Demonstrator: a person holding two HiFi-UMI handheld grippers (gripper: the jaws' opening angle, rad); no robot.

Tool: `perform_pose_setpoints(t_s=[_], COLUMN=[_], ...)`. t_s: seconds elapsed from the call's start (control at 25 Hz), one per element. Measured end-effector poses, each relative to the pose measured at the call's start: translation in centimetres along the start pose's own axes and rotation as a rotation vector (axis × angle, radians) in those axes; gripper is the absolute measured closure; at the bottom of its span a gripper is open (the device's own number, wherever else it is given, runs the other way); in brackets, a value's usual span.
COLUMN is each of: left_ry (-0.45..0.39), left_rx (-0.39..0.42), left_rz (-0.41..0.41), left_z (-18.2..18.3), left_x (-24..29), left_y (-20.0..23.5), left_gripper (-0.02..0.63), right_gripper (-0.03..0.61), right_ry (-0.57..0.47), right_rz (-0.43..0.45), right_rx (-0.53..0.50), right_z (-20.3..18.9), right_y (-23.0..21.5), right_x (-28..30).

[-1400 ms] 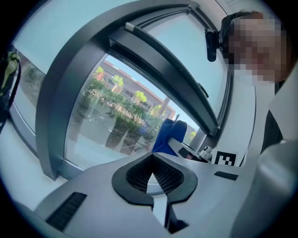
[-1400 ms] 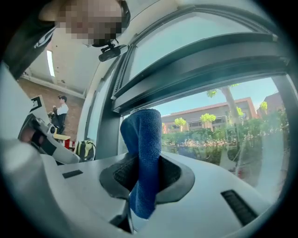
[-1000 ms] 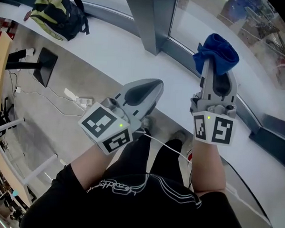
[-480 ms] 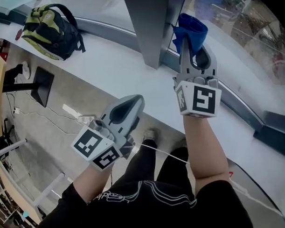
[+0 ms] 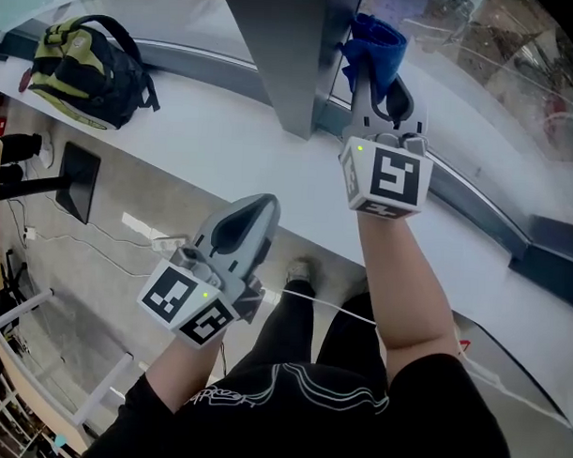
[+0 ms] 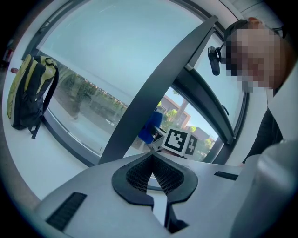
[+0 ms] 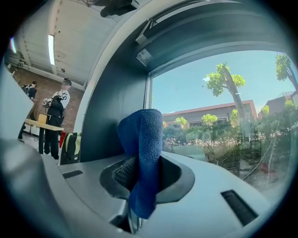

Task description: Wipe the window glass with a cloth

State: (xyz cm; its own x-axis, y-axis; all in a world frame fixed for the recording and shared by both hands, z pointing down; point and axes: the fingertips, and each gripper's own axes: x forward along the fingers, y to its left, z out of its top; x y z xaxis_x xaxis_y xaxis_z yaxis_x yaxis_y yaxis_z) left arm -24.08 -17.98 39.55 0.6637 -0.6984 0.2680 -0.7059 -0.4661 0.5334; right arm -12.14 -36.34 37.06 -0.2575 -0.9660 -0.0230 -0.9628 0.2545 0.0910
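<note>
— Right gripper view: what's clamped there?
— A blue cloth point(image 7: 142, 135), in the right gripper point(image 7: 139, 173), up near the window glass point(image 7: 209, 116). Left gripper point(image 6: 151, 157): jaws together, nothing between.

Main source: daylight through window glass point(image 5: 480, 52); every view is brightest on that side.

Head view: sill point(image 5: 224, 127) evenly lit, floor point(image 5: 98, 264) dimmer, shadows soft. Corners black from vignette, straight lines bowed.

Left gripper view: circular fisheye, rim dark and smeared. Pale sky washes out the upper glass; post point(image 6: 156, 93) reads as near silhouette.

Right gripper view: sky clear blue, interior wall dark. One strip lamp point(image 7: 50, 49) glows upper left. Cloth point(image 7: 142, 153) weave is sharp; foreground nearest the lens is soft.
</note>
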Motion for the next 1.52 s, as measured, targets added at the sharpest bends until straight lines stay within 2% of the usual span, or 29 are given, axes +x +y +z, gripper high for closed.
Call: perform_pose_setpoints(t_s=[0.28, 0.68, 1.52], left_ry=[0.028, 0.083, 0.194], left_rx=[0.014, 0.027, 0.084], left_rz=[-0.027, -0.083, -0.21], left_z=[-0.5, -2.8, -7.2], left_x=[1.2, 3.5, 9.2], left_y=[-1.0, -3.4, -12.6], left_gripper=[0.607, 0.607, 0.607], right_gripper=[0.511, 0.511, 0.511], right_ry=[0.024, 0.03, 0.063], right_rz=[-0.04, -0.126, -0.293], right_rx=[0.002, 0.013, 0.005], right_z=[-0.8, -1.9, -3.4], right_y=[-1.3, -5.7, -17.6], right_x=[-0.3, -3.2, -12.1])
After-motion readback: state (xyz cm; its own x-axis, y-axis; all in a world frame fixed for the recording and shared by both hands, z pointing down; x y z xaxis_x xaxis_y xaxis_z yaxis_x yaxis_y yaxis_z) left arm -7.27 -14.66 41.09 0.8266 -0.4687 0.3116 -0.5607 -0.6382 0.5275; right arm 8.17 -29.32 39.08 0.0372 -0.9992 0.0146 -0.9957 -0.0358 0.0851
